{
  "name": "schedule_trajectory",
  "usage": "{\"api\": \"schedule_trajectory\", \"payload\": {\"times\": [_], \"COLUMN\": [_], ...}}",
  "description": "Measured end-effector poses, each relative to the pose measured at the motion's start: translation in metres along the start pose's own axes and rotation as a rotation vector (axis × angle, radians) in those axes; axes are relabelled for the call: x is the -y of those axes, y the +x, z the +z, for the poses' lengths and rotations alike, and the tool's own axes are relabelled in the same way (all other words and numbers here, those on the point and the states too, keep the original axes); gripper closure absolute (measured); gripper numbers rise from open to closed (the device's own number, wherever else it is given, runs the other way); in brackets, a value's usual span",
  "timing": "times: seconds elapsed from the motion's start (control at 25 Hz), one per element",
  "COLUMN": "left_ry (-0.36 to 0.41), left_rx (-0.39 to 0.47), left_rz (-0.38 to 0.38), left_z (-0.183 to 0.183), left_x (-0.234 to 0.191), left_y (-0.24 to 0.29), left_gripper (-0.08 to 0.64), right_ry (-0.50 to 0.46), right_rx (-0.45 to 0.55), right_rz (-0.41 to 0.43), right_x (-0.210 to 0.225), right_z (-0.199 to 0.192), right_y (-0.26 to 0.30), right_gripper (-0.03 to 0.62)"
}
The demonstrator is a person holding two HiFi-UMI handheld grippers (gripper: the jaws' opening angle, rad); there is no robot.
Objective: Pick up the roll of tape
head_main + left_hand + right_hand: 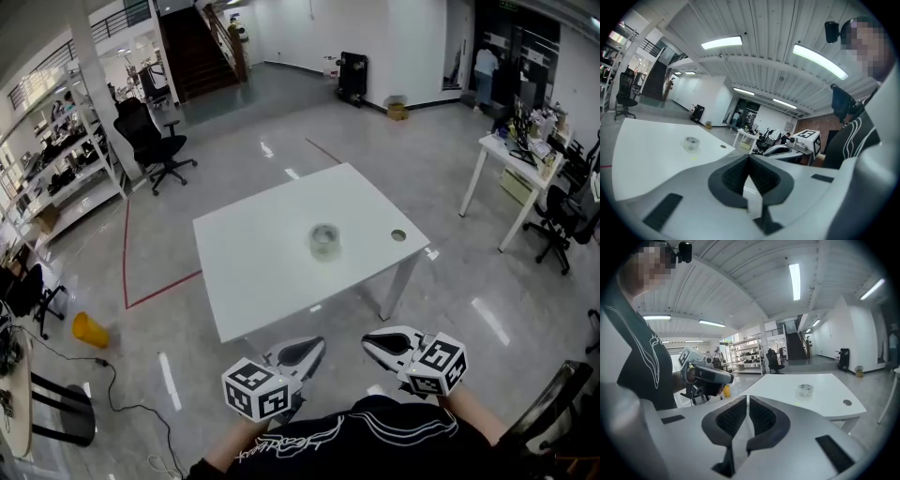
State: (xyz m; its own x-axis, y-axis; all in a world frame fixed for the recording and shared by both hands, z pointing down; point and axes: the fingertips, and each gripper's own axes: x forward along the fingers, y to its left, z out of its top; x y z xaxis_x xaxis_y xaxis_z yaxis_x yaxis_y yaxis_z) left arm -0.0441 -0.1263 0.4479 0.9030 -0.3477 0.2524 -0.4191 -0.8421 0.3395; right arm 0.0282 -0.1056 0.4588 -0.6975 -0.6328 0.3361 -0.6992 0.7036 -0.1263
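Head view — left claw (312, 348), right claw (377, 343) both closed; tape roll (325, 240) on table (253, 267)

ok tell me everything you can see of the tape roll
The roll of tape looks clear or translucent, a ring with an open centre. It lies flat on the white table, near the middle, left of a round hole in the tabletop in the head view. It stands alone; only the table touches it.

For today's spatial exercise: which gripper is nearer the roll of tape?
Left, narrowly: left gripper sits almost straight in front of the roll of tape, off the table; right gripper is offset rightward.
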Motion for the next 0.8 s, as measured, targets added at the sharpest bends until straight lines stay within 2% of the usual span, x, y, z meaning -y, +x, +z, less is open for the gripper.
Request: {"api": "schedule_trajectory", "payload": {"times": [0.24, 0.4, 0.56, 0.8], "left_ry": [-0.057, -0.092, -0.132, -0.219], "left_rx": [-0.027, -0.043, -0.04, -0.045], "left_rz": [0.04, 0.059, 0.095, 0.157], "left_z": [-0.001, 0.006, 0.019, 0.029], "left_x": [-0.048, -0.086, -0.13, -0.191], "left_y": [0.027, 0.054, 0.085, 0.123], "left_gripper": [0.557, 0.557, 0.557, 0.557], "right_ry": [-0.009, -0.02, -0.004, -0.067], "right_rx": [-0.053, -0.093, -0.111, -0.178], "right_rz": [0.047, 0.053, 0.113, 0.133], "right_x": [0.041, 0.089, 0.142, 0.223], "right_z": [-0.01, -0.012, -0.005, 0.009], "right_y": [0.042, 0.074, 0.103, 0.154], "right_gripper": [0.577, 0.577, 0.575, 0.575]}}
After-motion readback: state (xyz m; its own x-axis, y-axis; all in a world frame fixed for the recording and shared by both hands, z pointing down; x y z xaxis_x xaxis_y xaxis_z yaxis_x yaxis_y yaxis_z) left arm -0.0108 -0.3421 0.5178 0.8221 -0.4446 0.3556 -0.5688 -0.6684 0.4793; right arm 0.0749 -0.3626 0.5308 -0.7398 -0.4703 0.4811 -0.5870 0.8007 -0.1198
